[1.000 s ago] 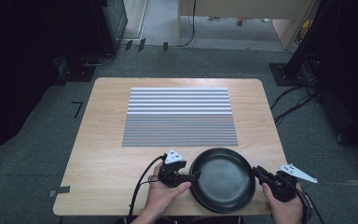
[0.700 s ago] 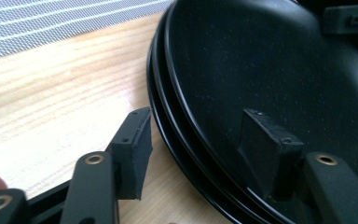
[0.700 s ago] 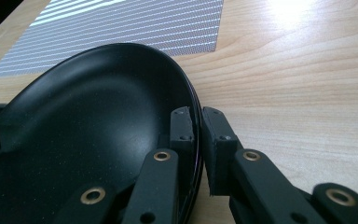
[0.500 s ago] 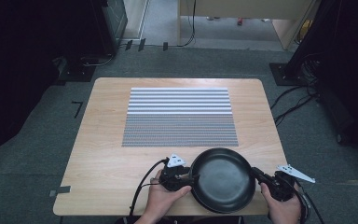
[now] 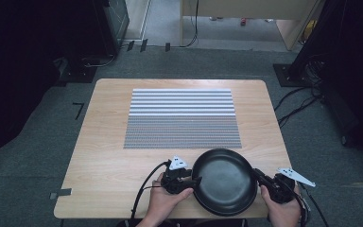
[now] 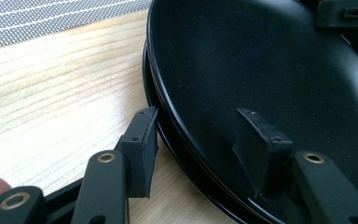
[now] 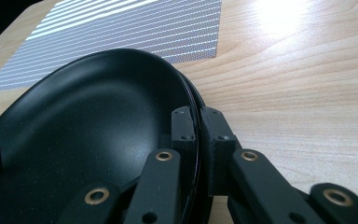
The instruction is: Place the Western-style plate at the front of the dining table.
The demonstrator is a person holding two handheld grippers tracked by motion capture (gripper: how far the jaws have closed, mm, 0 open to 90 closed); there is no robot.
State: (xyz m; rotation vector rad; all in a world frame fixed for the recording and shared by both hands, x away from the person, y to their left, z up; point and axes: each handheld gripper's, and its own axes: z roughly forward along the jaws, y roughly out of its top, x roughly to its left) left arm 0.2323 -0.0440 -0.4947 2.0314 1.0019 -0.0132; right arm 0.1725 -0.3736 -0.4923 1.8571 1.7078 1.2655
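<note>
My right gripper point(image 7: 199, 126) is clamped on the rim of the black plate point(image 5: 224, 180). My left gripper point(image 6: 200, 135) has been closing, jaws straddling the opposite rim, pads not yet pressing. Plate sits at table's point(image 5: 104, 142) near edge, below striped mat point(image 5: 182, 118).

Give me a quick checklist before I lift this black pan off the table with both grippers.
1. Right hand-held gripper clamped on the black pan rim: ok, one pad inside, one outside.
2. Left hand-held gripper clamped on the opposite rim: not ok, its jaws have just been closing around the rim, but gaps remain.
3. Two grips on opposite sides: ok.
4. Striped mat clear of the pan: ok.
5. Pan empty: ok.
6. Pan flat on the table: cannot tell.
</note>
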